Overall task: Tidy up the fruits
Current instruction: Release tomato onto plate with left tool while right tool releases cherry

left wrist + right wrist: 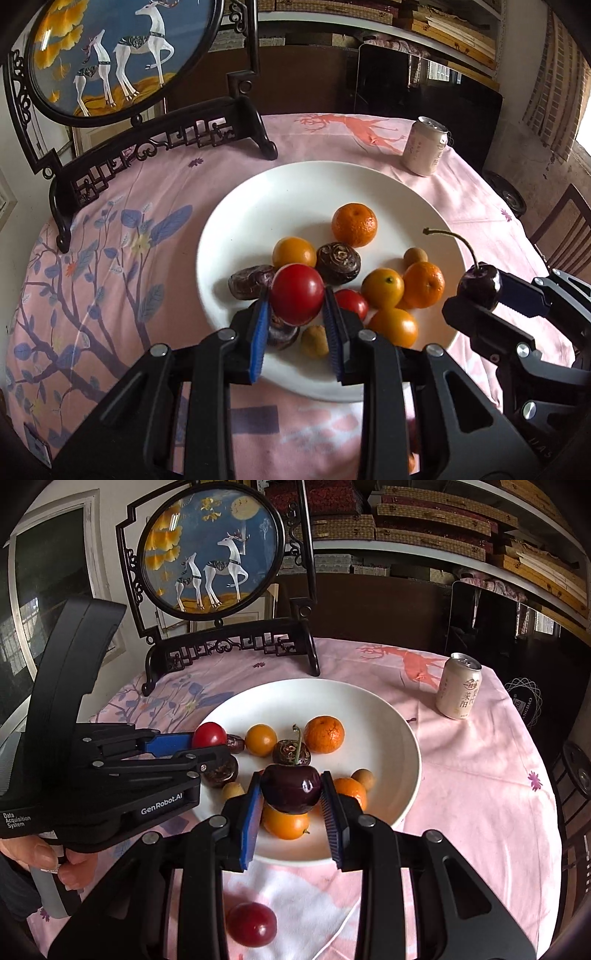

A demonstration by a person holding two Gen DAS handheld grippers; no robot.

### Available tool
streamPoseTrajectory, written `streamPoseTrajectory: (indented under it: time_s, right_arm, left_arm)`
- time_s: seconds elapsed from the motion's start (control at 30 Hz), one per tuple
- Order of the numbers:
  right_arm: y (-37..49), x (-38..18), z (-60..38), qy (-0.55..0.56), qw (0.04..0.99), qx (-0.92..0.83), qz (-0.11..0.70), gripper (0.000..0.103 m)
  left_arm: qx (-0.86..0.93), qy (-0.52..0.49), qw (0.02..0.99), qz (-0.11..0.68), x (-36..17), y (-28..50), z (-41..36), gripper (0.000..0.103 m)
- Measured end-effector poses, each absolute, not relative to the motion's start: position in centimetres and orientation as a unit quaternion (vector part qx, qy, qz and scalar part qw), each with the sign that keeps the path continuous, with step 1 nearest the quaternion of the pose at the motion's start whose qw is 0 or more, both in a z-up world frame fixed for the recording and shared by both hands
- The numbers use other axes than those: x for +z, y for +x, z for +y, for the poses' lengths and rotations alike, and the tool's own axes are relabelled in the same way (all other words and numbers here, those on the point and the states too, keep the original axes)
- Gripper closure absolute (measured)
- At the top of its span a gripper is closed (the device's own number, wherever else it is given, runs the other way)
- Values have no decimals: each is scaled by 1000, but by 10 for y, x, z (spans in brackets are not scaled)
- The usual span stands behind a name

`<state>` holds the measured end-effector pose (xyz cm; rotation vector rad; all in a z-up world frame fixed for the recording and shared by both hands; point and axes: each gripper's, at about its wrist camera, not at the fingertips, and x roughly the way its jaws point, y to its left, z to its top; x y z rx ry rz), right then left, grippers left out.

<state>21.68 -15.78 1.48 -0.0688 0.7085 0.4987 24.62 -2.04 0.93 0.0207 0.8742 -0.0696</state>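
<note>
A white plate (pixel 295 177) (pixel 369 701) on the pink tablecloth holds mandarins (pixel 354 224), yellow-orange fruits (pixel 382 288), dark brown water chestnuts (pixel 338 263) and small tan longans (pixel 314 341). My left gripper (pixel 296 295) (pixel 207 744) hangs over the plate's near left part, shut on a red tomato (pixel 297 293) (pixel 208 734). My right gripper (pixel 290 786) (pixel 482 291) is above the plate's near right edge, shut on a dark cherry (pixel 290 788) (pixel 480 286) whose stem points up. Both fruits are lifted off the plate.
A red fruit (pixel 251 923) lies on the cloth in front of the plate. A pale drink can (pixel 426 146) (pixel 459 686) stands at the far right. A dark carved stand with a round deer picture (pixel 162 140) (pixel 229 646) rises behind the plate. A hand (pixel 48 856) grips the left tool.
</note>
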Motion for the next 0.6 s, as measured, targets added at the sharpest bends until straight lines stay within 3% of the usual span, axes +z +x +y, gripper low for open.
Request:
streamPoseTrajectory:
  time_s: [0.6]
  right_arm:
    - [266,-15,-132,-61,907,208,362,71]
  left_arm:
    - [-5,-7,902,431,-4,287,-19,75]
